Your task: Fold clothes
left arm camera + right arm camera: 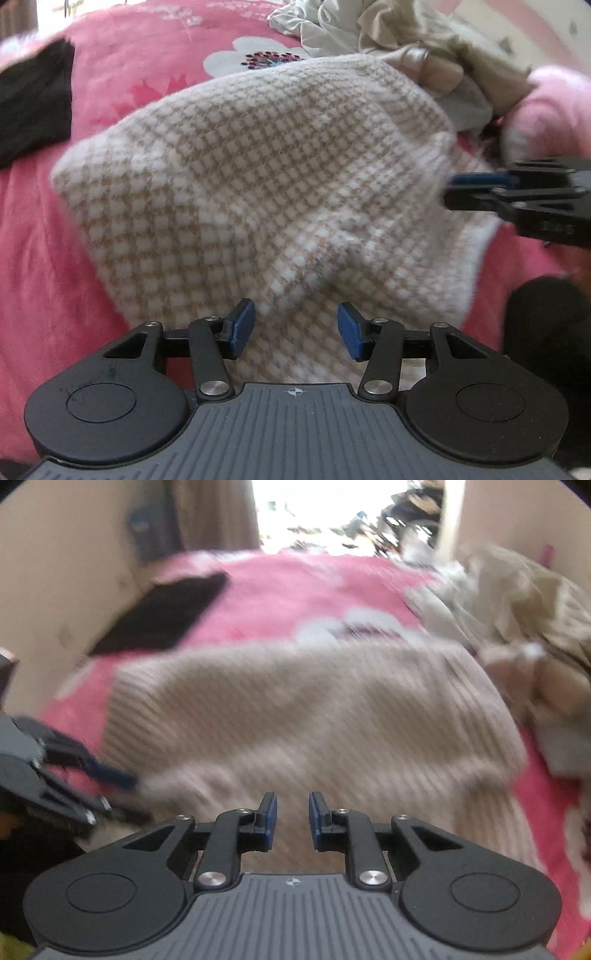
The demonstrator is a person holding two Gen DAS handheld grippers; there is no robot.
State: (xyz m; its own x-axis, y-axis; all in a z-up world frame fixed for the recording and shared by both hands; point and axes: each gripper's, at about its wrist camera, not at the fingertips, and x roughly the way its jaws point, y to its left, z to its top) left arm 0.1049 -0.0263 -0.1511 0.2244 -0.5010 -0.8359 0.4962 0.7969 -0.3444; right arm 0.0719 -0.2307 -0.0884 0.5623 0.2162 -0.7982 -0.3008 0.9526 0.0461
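Observation:
A cream and beige checked knit garment (258, 192) lies spread on the pink bedspread (147, 55), and it fills the middle of the right wrist view (295, 709) too. My left gripper (295, 328) hovers over the garment's near edge, its blue pads well apart and pressing on nothing. It enters the right wrist view (136, 797) from the left, at the garment's edge. My right gripper (293, 819) stands over the near part of the garment with a narrow gap between its pads and nothing pinched. In the left wrist view it (452, 190) reaches the garment's right edge.
A folded black garment (159, 613) lies at the far left of the bed (33, 103). A heap of pale crumpled clothes (369, 29) sits at the far right (517, 590), with a grey piece (565, 746) beside it. A beige wall (55, 572) borders the bed's left side.

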